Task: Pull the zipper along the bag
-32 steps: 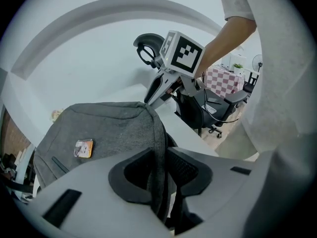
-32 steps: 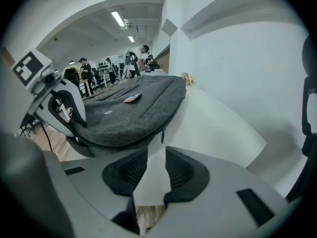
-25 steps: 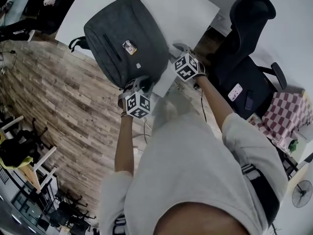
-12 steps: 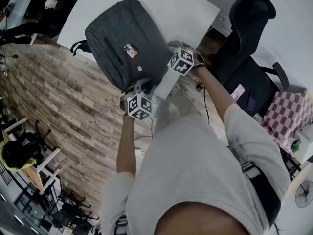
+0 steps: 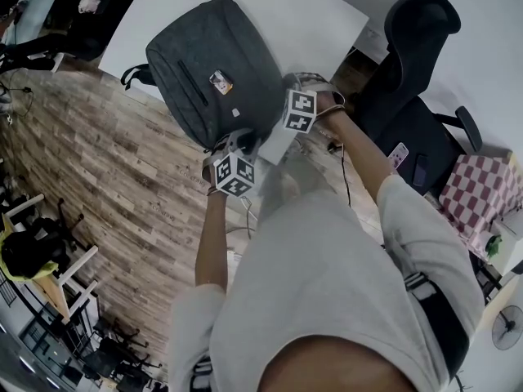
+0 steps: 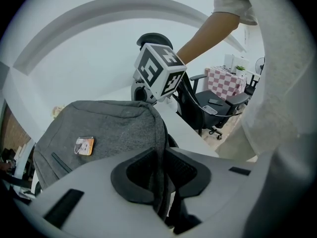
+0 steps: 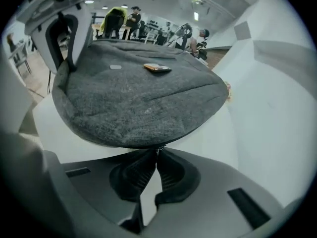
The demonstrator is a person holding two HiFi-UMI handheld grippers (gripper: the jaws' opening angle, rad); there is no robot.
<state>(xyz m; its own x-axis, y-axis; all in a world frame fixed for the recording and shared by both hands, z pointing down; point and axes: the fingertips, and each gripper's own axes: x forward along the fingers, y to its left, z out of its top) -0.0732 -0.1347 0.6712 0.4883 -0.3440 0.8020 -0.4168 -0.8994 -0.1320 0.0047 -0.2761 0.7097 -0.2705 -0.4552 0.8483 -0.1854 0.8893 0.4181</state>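
Zipper pull (image 7: 158, 150): a tiny metal tab at the near edge of a grey fabric backpack (image 5: 216, 64), which lies flat on a white table (image 5: 319, 15). The right gripper (image 7: 156, 158) has its jaws closed, pinching the tab at their tips. The left gripper (image 6: 161, 182) clamps a fold of the bag's corner edge. The fabric looks soft and likely to bunch, so bracing near the slider seems wise. The small tab could slip free.
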